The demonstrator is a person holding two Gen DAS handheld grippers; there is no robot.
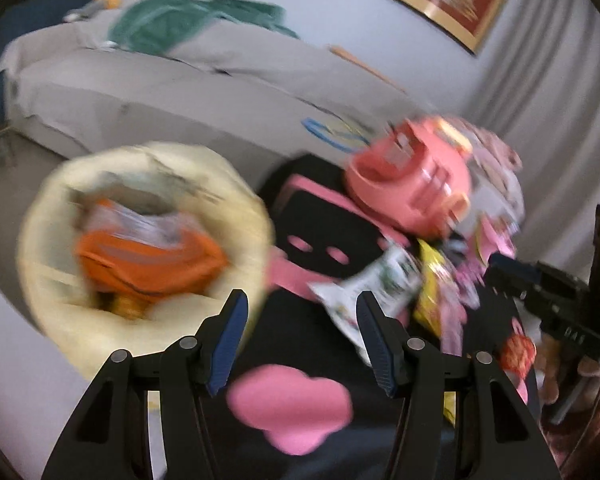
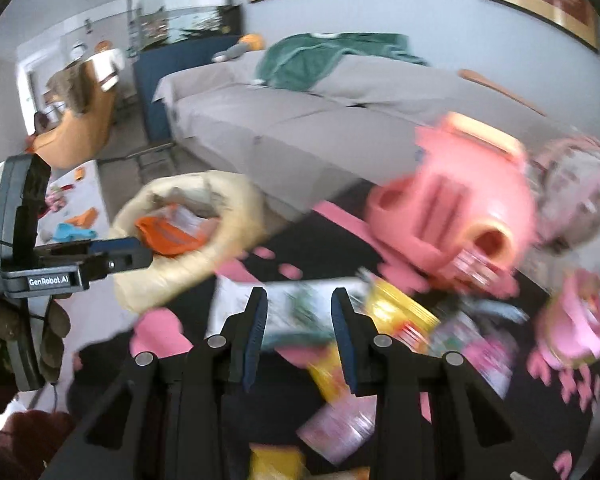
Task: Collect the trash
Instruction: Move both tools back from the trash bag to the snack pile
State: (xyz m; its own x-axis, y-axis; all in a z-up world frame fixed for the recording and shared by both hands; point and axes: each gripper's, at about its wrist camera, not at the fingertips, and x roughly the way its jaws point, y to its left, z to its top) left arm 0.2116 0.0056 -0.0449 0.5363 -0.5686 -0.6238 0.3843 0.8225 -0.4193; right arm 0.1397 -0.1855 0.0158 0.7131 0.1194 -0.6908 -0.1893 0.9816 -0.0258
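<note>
Black-pink rug (image 1: 300, 360), wrappers (image 1: 364, 292) beyond both empty, parted grippers (image 1: 302, 336) (image 2: 300, 328), bag (image 1: 140, 240) left

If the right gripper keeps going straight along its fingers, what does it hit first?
Most likely the white and green wrapper, which lies between the open fingers of the right gripper on the black and pink rug. The yellow packet sits just to its right. Blur makes depth uncertain.

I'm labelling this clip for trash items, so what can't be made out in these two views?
- Left wrist view: contents of the cream bag, smeared by motion blur.
- Right wrist view: print on the white wrapper, blurred and partly behind the right gripper.
- Both views: the pink toy, details blurred.
</note>
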